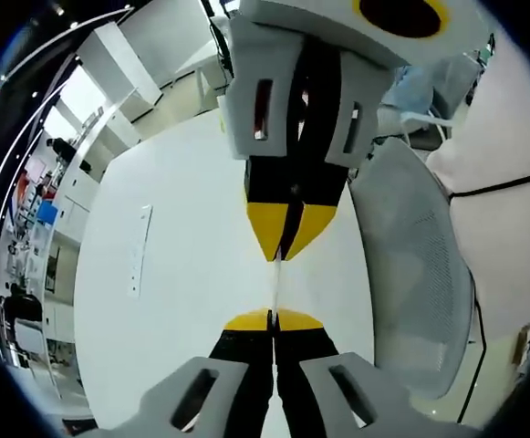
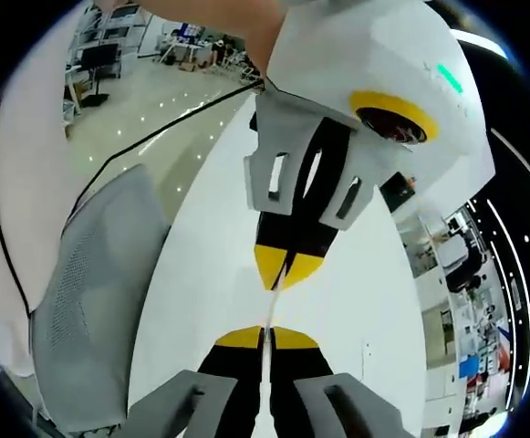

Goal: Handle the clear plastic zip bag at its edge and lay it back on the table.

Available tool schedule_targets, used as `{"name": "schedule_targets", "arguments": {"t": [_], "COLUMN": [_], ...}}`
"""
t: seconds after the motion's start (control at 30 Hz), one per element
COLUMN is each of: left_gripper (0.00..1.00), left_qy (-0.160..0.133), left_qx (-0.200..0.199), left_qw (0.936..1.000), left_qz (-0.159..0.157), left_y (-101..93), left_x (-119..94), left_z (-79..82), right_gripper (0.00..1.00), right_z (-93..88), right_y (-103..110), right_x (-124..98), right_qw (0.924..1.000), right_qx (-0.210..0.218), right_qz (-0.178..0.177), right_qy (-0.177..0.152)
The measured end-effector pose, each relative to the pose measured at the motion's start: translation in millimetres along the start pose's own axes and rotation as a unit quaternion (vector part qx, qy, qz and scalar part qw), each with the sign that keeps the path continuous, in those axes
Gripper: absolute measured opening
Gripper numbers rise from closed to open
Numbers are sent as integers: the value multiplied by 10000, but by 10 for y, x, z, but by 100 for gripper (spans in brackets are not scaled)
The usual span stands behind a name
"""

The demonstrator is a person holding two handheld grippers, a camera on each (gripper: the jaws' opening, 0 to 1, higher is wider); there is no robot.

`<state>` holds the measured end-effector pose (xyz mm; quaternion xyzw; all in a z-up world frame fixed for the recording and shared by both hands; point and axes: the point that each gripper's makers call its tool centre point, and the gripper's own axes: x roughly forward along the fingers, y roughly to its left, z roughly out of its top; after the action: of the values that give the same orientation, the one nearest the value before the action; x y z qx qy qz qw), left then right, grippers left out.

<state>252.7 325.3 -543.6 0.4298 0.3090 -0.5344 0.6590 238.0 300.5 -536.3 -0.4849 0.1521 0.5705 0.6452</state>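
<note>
Your clear zip bag is seen edge-on between the 2 grippers, so you get just a thin pale line; its faces, zip and contents cannot be told. In the right gripper view the same bag is again only a sliver. The mesh chair is cut off by the round edge. The shelves at the far wall are too small and blurred to read.

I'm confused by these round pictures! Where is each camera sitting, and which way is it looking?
Left gripper view: rides the left gripper, looking along its jaws at the right gripper; both pinch the bag edge.
Right gripper view: rides the right gripper, facing the left gripper.
Shared: white table, grey mesh chair.
</note>
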Motion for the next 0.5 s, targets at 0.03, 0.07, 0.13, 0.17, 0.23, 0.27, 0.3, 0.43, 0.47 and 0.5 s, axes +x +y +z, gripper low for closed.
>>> {"name": "schedule_targets", "arguments": {"t": [0.03,0.07,0.13,0.17,0.23,0.27,0.3,0.43,0.47,0.5], "left_gripper": [0,0,0,0,0,0,0,4,4,3], "left_qy": [17,26,57,62,75,75,77,80,87,86], "left_qx": [-38,-21,-41,-26,40,35,30,-42,-55,-54], "left_qw": [9999,10000,9999,9999,9999,9999,9999,9998,9998,9998], "left_qz": [-99,-73,-99,-115,-116,-113,-124,-160,-179,-178], "left_y": [-32,-26,-40,-52,-61,-59,-63,-86,-98,-97], "left_x": [8,11,14,15,24,25,29,37,41,44], "left_z": [-9,-8,-14,-7,-10,-10,-8,-5,-6,-9], "right_gripper": [0,0,0,0,0,0,0,0,0,0], "right_z": [4,10,19,20,22,24,24,34,36,37], "right_y": [2,5,14,16,34,36,38,46,46,48], "right_x": [-2,-3,-3,-3,-3,-3,-4,-6,-4,-2], "right_qw": [10000,10000,10000,10000,10000,10000,10000,9999,9999,9999], "right_qx": [-5,9,34,21,9,-20,-16,-21,-21,-26], "right_qz": [0,6,26,33,74,73,81,101,104,111], "right_qy": [-3,-6,-2,3,27,39,42,50,51,55]}}
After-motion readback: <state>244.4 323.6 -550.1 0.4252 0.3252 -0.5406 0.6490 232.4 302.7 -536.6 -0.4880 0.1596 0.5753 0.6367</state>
